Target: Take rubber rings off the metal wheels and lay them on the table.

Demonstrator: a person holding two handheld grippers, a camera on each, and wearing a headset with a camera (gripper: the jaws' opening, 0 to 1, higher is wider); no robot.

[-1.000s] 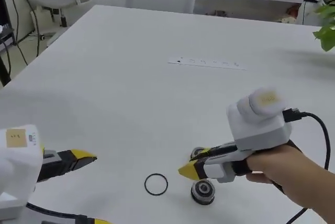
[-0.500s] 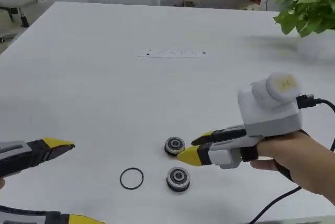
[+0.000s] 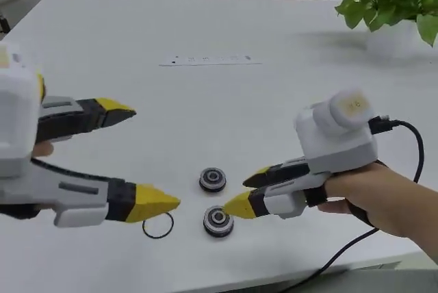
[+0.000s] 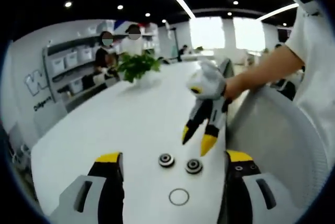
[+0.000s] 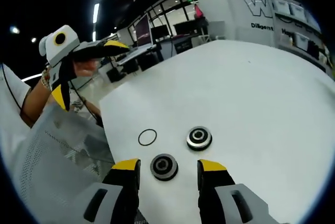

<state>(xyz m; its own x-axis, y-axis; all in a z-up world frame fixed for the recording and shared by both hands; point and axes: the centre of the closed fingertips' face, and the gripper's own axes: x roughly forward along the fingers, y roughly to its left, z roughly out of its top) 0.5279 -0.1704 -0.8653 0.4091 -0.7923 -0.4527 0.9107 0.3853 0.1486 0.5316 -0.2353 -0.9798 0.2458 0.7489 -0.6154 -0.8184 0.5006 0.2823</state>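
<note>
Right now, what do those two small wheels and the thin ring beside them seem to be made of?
Far wheel and near wheel: probably metal, going by the silvery glint on their faces; the dark matte rims may be rubber. Ring: likely rubber, thin, black and dull, though plastic cannot be ruled out.

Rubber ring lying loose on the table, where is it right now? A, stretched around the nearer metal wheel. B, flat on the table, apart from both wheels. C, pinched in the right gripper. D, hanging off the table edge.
B: in the right gripper view the rubber ring lies flat on the table, clear of the nearer metal wheel and the farther metal wheel, with nothing holding it.
</note>
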